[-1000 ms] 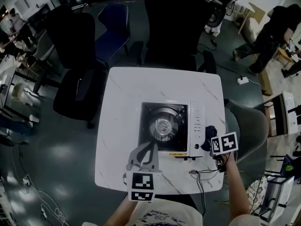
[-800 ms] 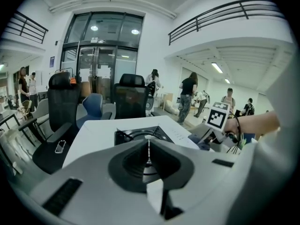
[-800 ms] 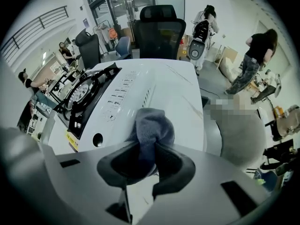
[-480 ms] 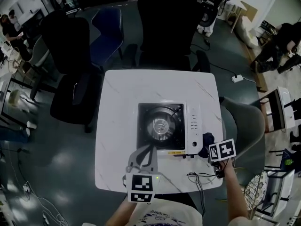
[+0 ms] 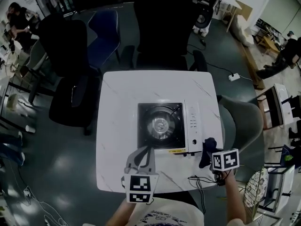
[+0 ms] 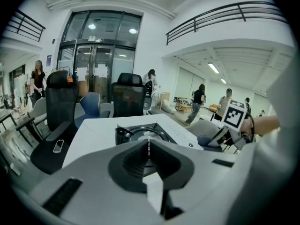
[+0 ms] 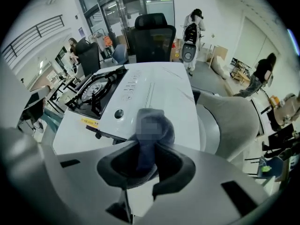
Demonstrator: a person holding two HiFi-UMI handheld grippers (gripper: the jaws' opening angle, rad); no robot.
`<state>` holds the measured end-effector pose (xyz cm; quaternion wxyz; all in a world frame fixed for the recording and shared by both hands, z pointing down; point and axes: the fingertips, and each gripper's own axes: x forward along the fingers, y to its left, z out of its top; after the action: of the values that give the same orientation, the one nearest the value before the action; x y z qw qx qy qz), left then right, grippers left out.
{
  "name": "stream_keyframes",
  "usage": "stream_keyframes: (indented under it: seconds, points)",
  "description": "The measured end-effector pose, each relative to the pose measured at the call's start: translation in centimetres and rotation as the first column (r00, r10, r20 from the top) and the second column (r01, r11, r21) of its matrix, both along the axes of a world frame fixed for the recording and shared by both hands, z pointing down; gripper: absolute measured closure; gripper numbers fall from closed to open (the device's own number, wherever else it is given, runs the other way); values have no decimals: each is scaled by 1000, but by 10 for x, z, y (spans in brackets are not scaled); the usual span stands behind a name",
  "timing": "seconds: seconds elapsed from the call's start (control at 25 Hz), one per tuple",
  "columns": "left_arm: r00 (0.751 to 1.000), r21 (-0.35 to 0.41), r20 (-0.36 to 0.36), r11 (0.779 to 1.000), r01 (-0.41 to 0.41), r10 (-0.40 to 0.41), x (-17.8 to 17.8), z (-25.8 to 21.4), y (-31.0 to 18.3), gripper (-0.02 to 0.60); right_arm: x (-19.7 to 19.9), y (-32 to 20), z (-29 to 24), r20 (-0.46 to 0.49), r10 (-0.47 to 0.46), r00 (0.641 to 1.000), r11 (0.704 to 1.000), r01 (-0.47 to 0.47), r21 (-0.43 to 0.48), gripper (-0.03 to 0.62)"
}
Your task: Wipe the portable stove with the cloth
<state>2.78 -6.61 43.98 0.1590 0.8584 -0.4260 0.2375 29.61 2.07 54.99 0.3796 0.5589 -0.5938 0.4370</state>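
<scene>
White marble-pattern tabletop (image 5: 117, 93) fills the middle of an open office, black office chairs (image 5: 162, 27) lined up at the far edge. Portable stove (image 5: 164, 126) sits centre, burner on the left, white control strip on the right. Right gripper (image 7: 149, 149) is clenched on the dark cloth (image 7: 151, 128), which bunches up between its jaws. That cloth hangs just off the stove's near right corner; whether it touches the stove, I can't tell. Left gripper (image 6: 149, 148) has its jaws pressed together with nothing between them, and it points at the stove's near edge from just in front. Black cable (image 5: 200, 179) lies on the near right of the tabletop.
</scene>
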Motion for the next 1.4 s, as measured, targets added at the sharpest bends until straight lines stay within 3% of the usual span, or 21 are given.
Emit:
stream_keyframes:
  seconds: [0.16, 0.44, 0.6, 0.8, 1.08, 1.4]
  points:
    - [1000, -1, -4, 1000, 9, -9, -7, 0, 0, 561, -27, 6, -32, -16, -34, 999, 993, 36, 112, 494]
    - [1000, -1, -7, 1000, 20, -20, -14, 2, 0, 561, -115, -3, -54, 121, -173, 978, 961, 140, 239, 494]
    - [1000, 5, -9, 1000, 27, -27, -20, 0, 1, 561, -155, -7, -41, 141, -247, 959, 949, 209, 236, 494]
    - [998, 0, -3, 998, 63, -63, -36, 2, 0, 561, -181, -11, -18, 169, -272, 947, 951, 238, 197, 494]
    - [996, -5, -3, 995, 95, -95, -52, 5, 3, 561, -195, -3, 19, 140, -286, 948, 955, 271, 118, 493]
    - [991, -9, 1, 991, 137, -137, -70, 9, 4, 561, -201, -15, 35, 135, -262, 956, 964, 251, 91, 493]
